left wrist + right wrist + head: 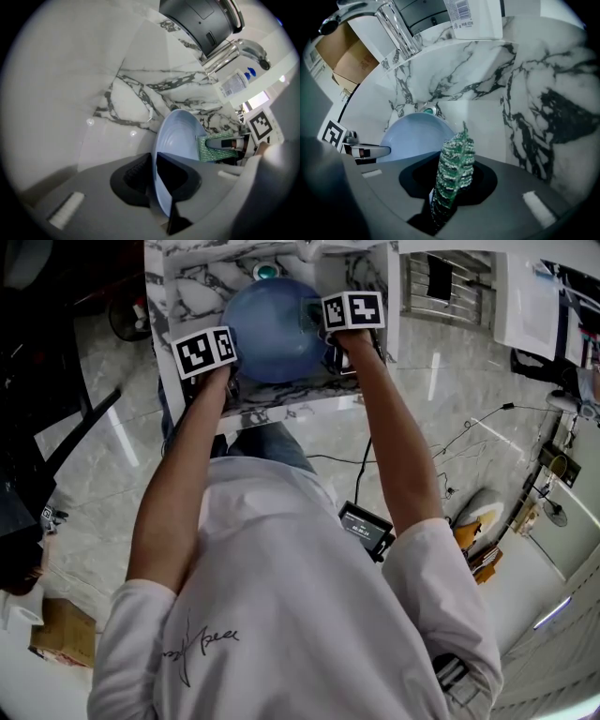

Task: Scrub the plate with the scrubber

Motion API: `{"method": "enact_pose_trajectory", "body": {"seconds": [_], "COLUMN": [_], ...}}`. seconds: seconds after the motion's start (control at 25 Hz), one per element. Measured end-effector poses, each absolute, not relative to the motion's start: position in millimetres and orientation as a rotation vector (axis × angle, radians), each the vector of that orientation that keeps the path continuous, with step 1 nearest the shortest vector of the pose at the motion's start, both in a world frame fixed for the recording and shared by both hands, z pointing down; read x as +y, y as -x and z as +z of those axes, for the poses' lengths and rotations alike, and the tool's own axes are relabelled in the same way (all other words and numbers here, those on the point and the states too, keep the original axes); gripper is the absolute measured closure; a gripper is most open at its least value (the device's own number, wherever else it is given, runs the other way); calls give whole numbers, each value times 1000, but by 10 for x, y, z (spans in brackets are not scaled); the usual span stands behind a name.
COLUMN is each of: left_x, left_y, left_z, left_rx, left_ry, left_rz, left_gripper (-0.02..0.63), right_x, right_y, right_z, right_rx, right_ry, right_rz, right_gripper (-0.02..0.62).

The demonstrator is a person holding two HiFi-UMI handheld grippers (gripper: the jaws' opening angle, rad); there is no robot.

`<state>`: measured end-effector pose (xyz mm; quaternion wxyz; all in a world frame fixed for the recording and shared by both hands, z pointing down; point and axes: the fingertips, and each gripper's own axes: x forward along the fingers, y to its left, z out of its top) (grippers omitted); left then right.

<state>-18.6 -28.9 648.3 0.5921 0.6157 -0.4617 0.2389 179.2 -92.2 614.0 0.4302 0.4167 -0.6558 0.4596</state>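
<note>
Here, in the marble sink [187, 287], the blue plate [180, 140] stands on edge, its rim clamped by the left hand-held gripper [153, 185]. The right hand-held gripper [449, 190] pinches the green scrubber [454, 159] lengthwise, touching the plate.

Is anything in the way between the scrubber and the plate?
Nothing visible. The right gripper holds the scrubber close by the face of the plate, which the left gripper clamps by its rim inside the sink.
</note>
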Motion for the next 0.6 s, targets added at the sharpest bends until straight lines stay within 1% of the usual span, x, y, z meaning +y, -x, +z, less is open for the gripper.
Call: {"method": "enact_pose_trajectory", "body": {"seconds": [0.2,0.6], "left_x": [-291,-291], "left_y": [191,198], "left_z": [6485,6487], "left_rx": [-1075,-1077], "left_ry": [-1432,-1434], "left_rz": [556,556], "left_gripper": [512,512], "right_x": [-861,-813], "right_y": [-1895,-1967], "right_z": [6110,5906], "right_rx": [-1611,-1671], "right_ry": [-1044,-1092], "right_rz": [1108,1157], "right_gripper": [525,525]}}
